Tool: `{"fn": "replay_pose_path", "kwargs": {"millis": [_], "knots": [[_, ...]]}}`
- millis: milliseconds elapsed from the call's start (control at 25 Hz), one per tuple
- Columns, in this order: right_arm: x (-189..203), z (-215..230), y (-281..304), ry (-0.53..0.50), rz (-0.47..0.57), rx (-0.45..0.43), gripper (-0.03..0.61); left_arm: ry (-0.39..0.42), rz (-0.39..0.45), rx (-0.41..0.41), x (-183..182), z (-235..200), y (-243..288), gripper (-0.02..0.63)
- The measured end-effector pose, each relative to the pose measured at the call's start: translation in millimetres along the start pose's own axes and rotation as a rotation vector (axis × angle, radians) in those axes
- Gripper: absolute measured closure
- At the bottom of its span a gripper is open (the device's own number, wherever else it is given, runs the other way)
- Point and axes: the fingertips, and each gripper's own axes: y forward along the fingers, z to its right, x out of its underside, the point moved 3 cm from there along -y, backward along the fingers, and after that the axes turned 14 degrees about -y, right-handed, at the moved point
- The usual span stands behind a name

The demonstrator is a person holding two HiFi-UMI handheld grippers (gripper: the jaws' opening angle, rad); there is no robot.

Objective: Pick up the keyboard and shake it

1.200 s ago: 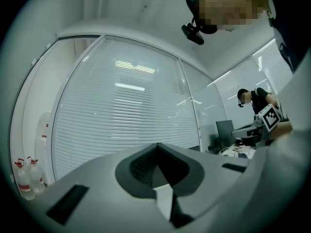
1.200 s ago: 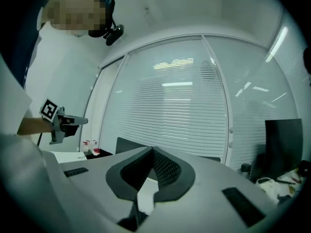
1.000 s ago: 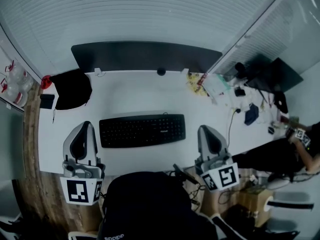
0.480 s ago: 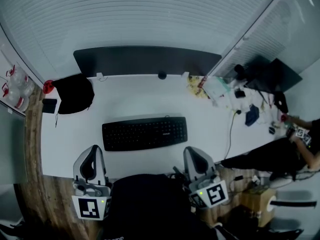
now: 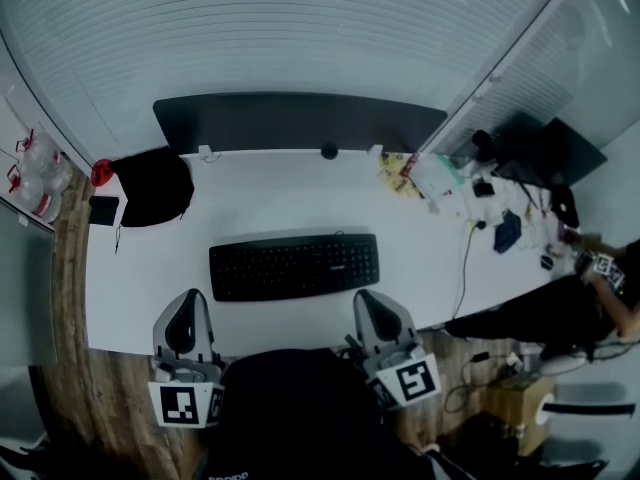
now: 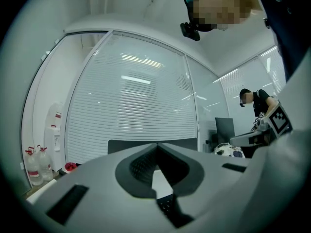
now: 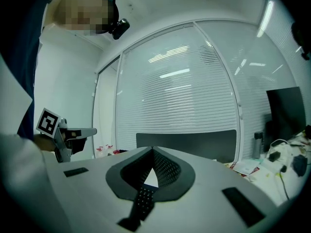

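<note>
A black keyboard [image 5: 294, 266] lies flat in the middle of the white desk [image 5: 260, 198]. My left gripper [image 5: 188, 298] is at the desk's near edge, below the keyboard's left end and apart from it. My right gripper [image 5: 364, 298] is at the near edge below the keyboard's right end, also apart. Both are shut with nothing between the jaws. In the left gripper view the shut tips [image 6: 156, 145] point level over the desk, with keyboard keys [image 6: 165, 207] showing through the gap below. The right gripper view shows the same: shut tips [image 7: 152, 150] and keys [image 7: 142, 199] beneath.
A black bag [image 5: 152, 186] sits on the desk's far left, next to a red object [image 5: 101, 172]. A wide dark panel [image 5: 300, 121] runs along the back edge. Papers, cables and small items [image 5: 470, 193] crowd the right end. Another person [image 5: 600, 278] sits at far right.
Both grippers have drawn back toward my body and sunk to the desk's near edge. The right one has also shifted left, closer to the keyboard's right end. The keyboard has not moved.
</note>
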Motion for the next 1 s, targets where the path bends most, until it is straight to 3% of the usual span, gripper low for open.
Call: {"fn": "replay_pose_path", "kwargs": {"millis": [200, 400, 560, 1000], "knots": [[0, 4, 7, -0.038, 0.031, 0.003, 0.575, 0.057, -0.002, 0.041, 3, -1, 9, 0.611], [2, 0, 11, -0.032, -0.001, -0.01, 0.575, 0.008, -0.037, 0.021, 9, -2, 14, 0.611], [2, -1, 15, -0.033, -0.002, -0.013, 0.575, 0.035, -0.058, 0.048, 15, -2, 15, 0.611], [2, -13, 26, 0.019, -0.054, -0.069, 0.577, -0.004, -0.062, 0.048, 18, 1, 21, 0.611]]}}
